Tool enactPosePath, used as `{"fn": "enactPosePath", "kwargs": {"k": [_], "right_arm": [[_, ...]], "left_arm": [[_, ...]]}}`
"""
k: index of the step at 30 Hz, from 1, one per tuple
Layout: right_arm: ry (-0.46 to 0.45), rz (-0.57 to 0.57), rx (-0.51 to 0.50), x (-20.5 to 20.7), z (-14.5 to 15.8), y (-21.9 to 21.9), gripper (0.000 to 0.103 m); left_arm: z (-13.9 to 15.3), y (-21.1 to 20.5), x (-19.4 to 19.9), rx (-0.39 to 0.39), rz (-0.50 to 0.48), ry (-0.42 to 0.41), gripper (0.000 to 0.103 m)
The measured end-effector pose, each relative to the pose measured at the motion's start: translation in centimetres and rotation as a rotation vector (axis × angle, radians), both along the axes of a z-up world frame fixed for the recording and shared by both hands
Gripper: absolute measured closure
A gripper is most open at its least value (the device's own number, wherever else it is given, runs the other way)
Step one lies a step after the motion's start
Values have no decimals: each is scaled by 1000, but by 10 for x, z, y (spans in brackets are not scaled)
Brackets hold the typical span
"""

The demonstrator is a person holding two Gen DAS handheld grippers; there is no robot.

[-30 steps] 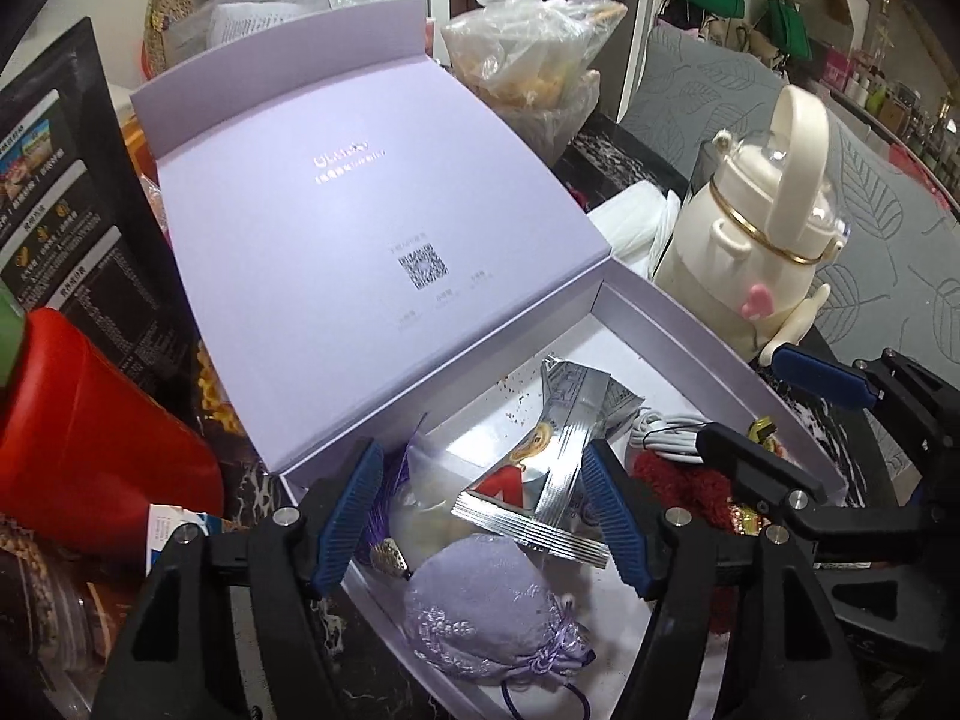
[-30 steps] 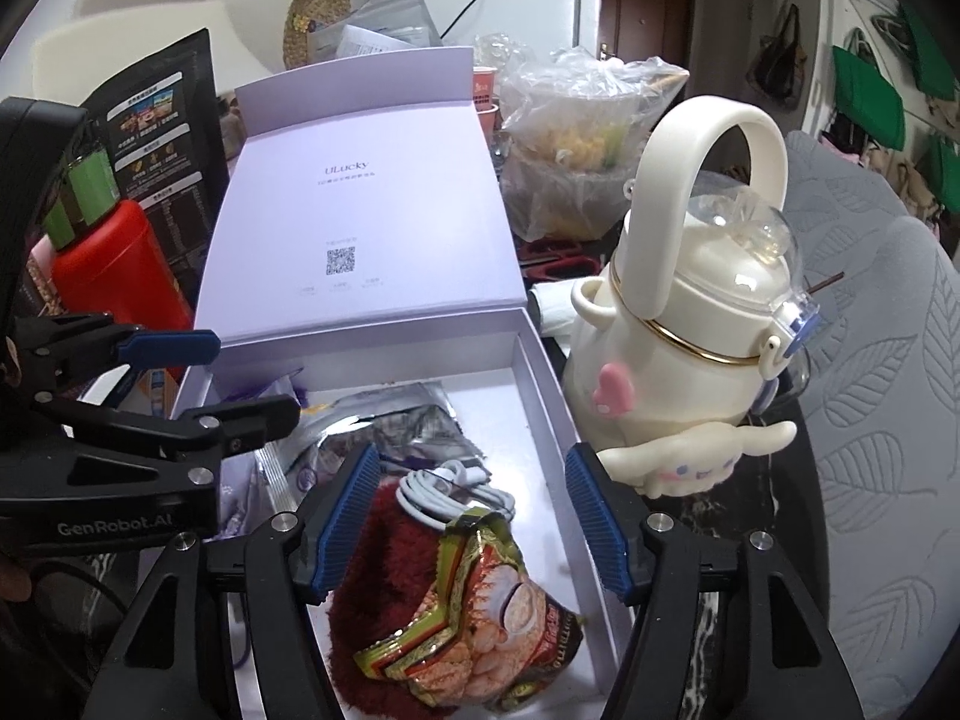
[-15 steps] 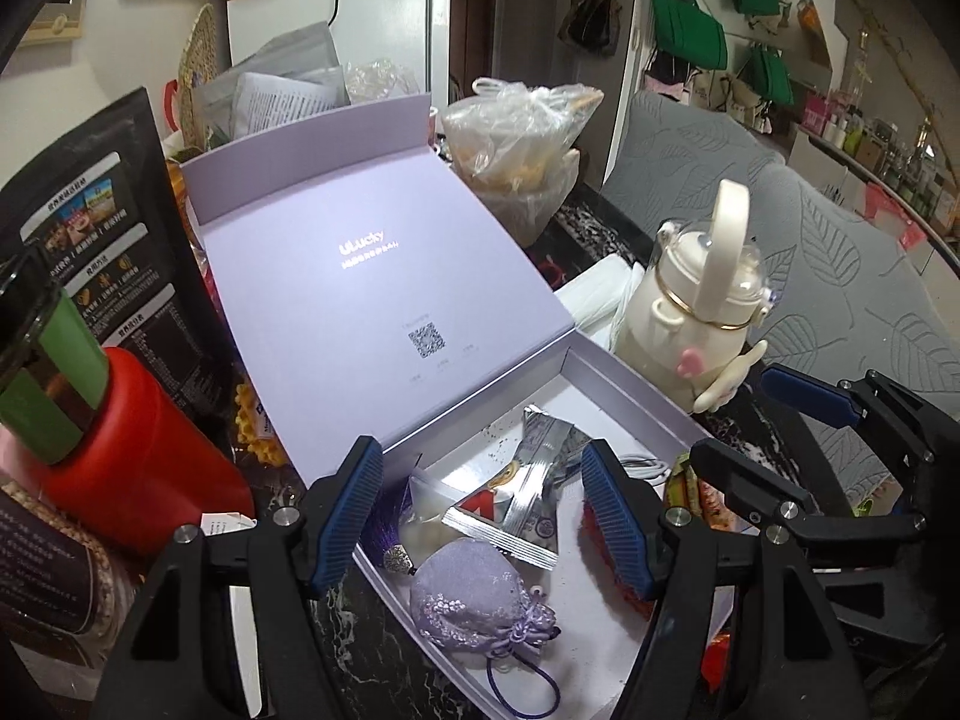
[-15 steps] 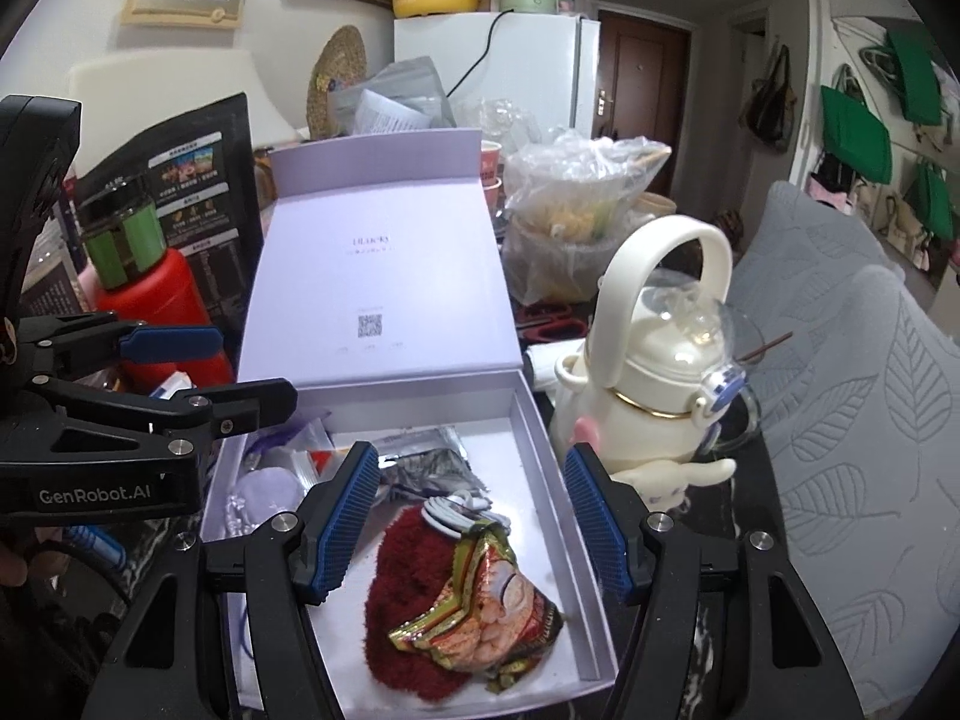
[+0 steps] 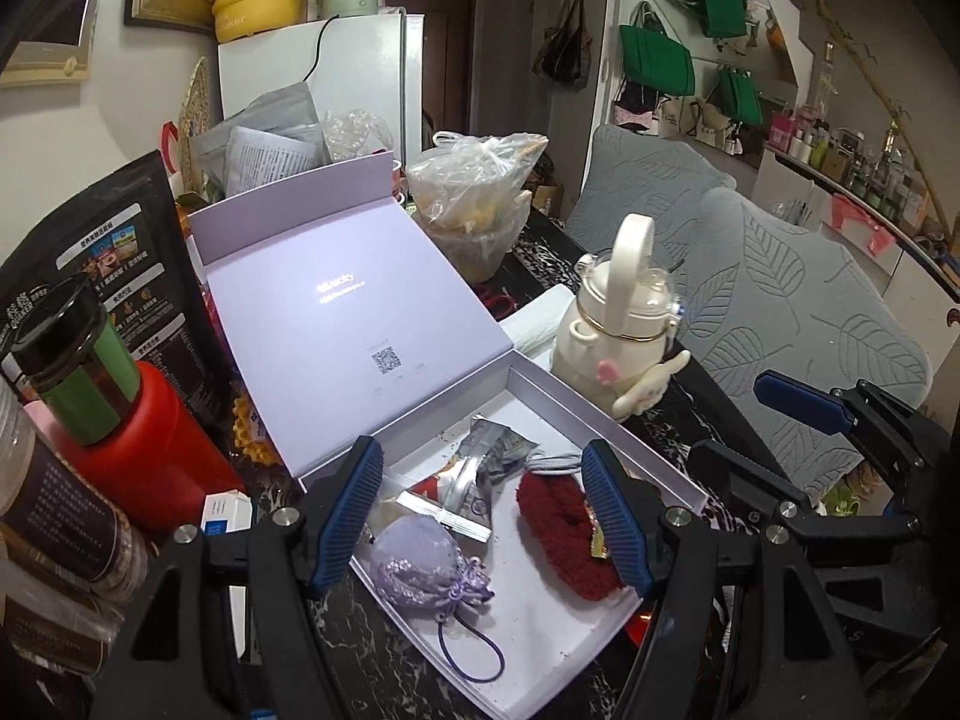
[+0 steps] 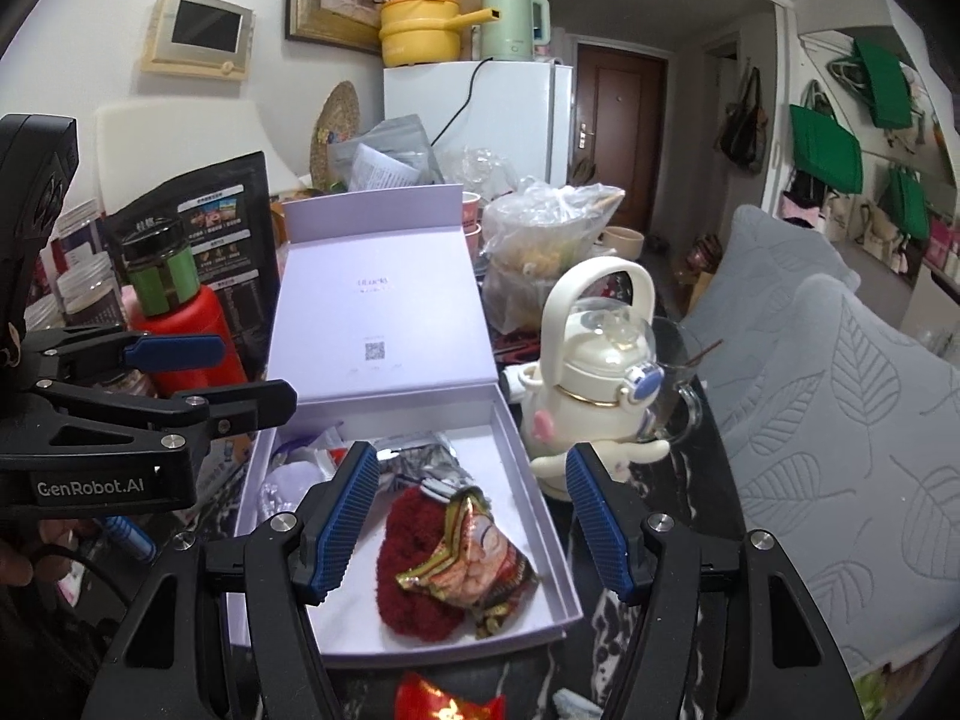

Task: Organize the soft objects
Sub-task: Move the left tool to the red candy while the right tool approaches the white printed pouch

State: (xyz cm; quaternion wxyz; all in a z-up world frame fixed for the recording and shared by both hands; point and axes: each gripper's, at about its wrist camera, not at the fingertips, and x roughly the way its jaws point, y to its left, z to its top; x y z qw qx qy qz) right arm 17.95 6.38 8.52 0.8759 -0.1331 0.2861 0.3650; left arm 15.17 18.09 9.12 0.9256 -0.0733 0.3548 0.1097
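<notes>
While you hold both grippers above the near end of the lilac box (image 5: 606, 426), the left gripper (image 5: 483, 516) and the right gripper (image 6: 471, 519) both have their jaws spread apart with nothing between them. Inside the box, the purple drawstring pouch (image 5: 420, 564) lies at its near left corner, the red fluffy piece (image 6: 414, 564) sits toward its right side under a crumpled snack wrapper (image 6: 468, 564), and silver foil packets (image 5: 480, 474) lie between them. Just right of the box on the dark worktop (image 5: 666, 426) stands a cream bottle (image 6: 594, 372).

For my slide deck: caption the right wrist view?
Open right gripper above lavender gift box holding red fuzzy pouch.
</notes>
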Motion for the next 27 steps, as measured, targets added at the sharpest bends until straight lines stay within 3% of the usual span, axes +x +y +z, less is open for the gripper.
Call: {"fn": "enactPosePath", "kwargs": {"k": [27], "right_arm": [[-61,-61,38,-98,25,-88,32]], "left_arm": [[20,-83,-92,21,-96,-65,35]]}}
